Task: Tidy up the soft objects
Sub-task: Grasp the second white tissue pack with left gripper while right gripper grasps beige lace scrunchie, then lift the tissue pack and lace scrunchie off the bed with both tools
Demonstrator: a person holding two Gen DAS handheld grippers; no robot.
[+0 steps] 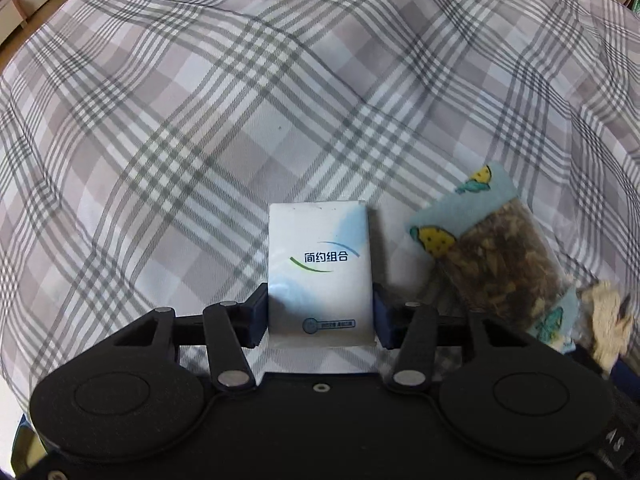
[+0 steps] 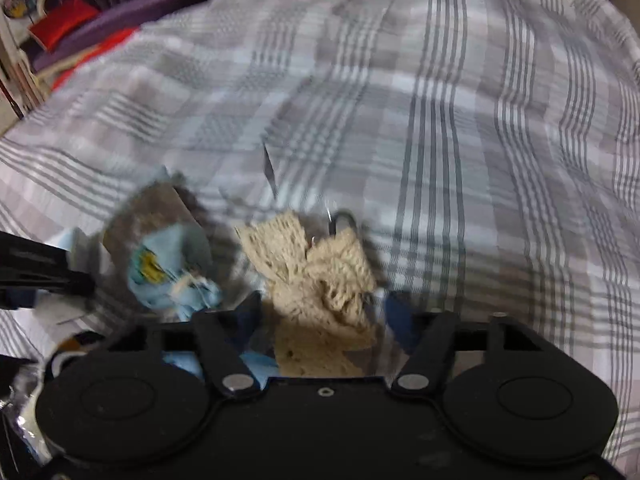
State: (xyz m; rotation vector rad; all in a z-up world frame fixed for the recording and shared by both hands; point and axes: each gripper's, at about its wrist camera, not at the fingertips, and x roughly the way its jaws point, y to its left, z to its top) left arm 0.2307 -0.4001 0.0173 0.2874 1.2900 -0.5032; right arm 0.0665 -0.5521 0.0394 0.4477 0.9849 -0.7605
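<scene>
The white tissue packet (image 1: 320, 276) sits squarely between the fingers of our left gripper (image 1: 320, 312), its lower part pinched by the two blue pads (image 1: 258, 316), one against each long edge, so the jaws are clamped on it. The packet stands up out of the jaws and away from us, printed face toward the camera, with blue characters across its middle.

Just to the right of it, near but apart, we see a light blue cloth with yellow pineapple prints (image 1: 486, 184), and a clear bag of brown dried bits (image 1: 508, 260) lying on top of it. At the far right edge a beige knitted piece (image 1: 606, 320) shows.

From the right wrist view, that beige knitted piece (image 2: 320, 280) lies between the fingers of our right gripper (image 2: 324, 316); the picture is blurred, and the blue pads (image 2: 248, 312) seem to sit at its sides, but we cannot tell whether they press on it. A thin clear wrapper appears to cover it. To its left we make out the light blue cloth (image 2: 176, 276), crumpled, and the black arm of the left gripper at the frame's edge.

Beyond all of this stretches the grey and white checked bedsheet (image 1: 280, 100), which everything rests on. Farther off, at the upper left of the right view, we see a red cushion (image 2: 62, 26) on a purple sofa (image 2: 132, 8).
</scene>
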